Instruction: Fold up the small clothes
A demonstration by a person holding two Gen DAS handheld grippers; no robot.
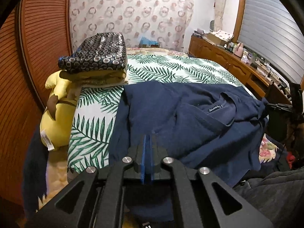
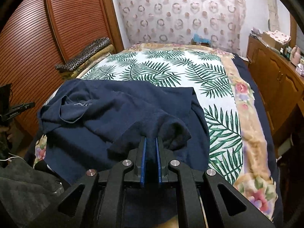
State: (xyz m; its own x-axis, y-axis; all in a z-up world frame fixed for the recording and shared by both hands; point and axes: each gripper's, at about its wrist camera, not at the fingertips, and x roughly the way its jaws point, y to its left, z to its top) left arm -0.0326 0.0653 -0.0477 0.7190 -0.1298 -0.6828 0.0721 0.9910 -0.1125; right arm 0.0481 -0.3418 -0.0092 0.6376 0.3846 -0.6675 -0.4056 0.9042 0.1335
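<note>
Bed [image 2: 252, 133] fills the room's middle, covered by a white spread printed with green palm fronds [image 2: 171, 70], a floral blanket border showing along its right edge and near corner. Louvred wooden doors [image 2: 62, 19] stand along the left side; a low wooden cabinet [image 2: 275, 79] runs along the right, cluttered on top. Navy T-shirt [image 2: 98, 125] lies rumpled across the near end of the bed, neck label turned up toward the left edge, one part doubled back over the body. Yellow plush toy [image 1: 57, 117] slumps off the left edge of the bed. Behind it, at the far-left corner, a stack of folded cloth topped by a dark ring-patterned piece [image 1: 98, 57]. Right gripper [image 2: 151, 142] has its blue pads drawn in on a bunched fold of the shirt, cloth packed between them and hanging below. Left gripper [image 1: 147, 138] sits over the shirt's left side, its pads nearly together with only a thin slit between; whether any cloth is caught there I cannot tell.
</note>
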